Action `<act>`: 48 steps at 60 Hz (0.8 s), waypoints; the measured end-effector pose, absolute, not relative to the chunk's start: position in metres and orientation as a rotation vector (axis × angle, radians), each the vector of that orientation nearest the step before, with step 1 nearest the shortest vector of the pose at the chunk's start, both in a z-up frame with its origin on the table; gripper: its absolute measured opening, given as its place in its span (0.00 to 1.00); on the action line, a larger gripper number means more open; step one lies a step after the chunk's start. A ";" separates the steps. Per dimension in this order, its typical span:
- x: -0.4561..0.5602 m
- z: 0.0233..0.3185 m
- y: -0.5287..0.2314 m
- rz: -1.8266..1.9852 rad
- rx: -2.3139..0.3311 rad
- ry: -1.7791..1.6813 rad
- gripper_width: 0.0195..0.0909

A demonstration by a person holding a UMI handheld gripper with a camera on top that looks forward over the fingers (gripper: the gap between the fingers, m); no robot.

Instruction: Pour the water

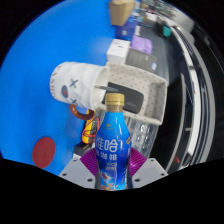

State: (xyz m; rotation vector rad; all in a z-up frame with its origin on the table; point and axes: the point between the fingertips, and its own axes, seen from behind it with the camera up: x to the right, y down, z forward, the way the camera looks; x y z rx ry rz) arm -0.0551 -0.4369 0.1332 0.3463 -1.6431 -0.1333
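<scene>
Bottle gripped upright for pouring.
Tongs [113,165] clench blue-labelled plastic bottle [113,140] near white printed cup [78,82] on blue bench [30,120].

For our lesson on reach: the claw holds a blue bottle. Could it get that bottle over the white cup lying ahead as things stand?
Probably yes. The claw is shut on the bottle, and the cup lies on its side just beyond, with nothing between them. Lying like that, though, it could hardly take water.

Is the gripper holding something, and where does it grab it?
Yes. The gripper holds a blue bottle upright, with both fingers pressed on the lower part of its body, at the label. The yellow cap is on.
</scene>
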 end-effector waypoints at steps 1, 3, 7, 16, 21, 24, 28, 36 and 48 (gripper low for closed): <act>-0.057 0.132 -0.439 -0.159 0.377 -1.635 0.24; -0.058 0.133 -0.443 -0.212 0.433 -1.614 0.24; -0.060 0.139 -0.453 -0.267 0.529 -1.544 0.23; -0.064 0.148 -0.460 -0.354 0.610 -1.476 0.24; -0.065 0.147 -0.459 -0.349 0.595 -1.483 0.24; -0.064 0.147 -0.459 -0.335 0.589 -1.481 0.24; -0.062 0.148 -0.455 -0.281 0.530 -1.502 0.24; -0.058 0.158 -0.443 -0.052 0.296 -1.585 0.23; -0.046 0.168 -0.431 0.472 -0.260 -1.619 0.24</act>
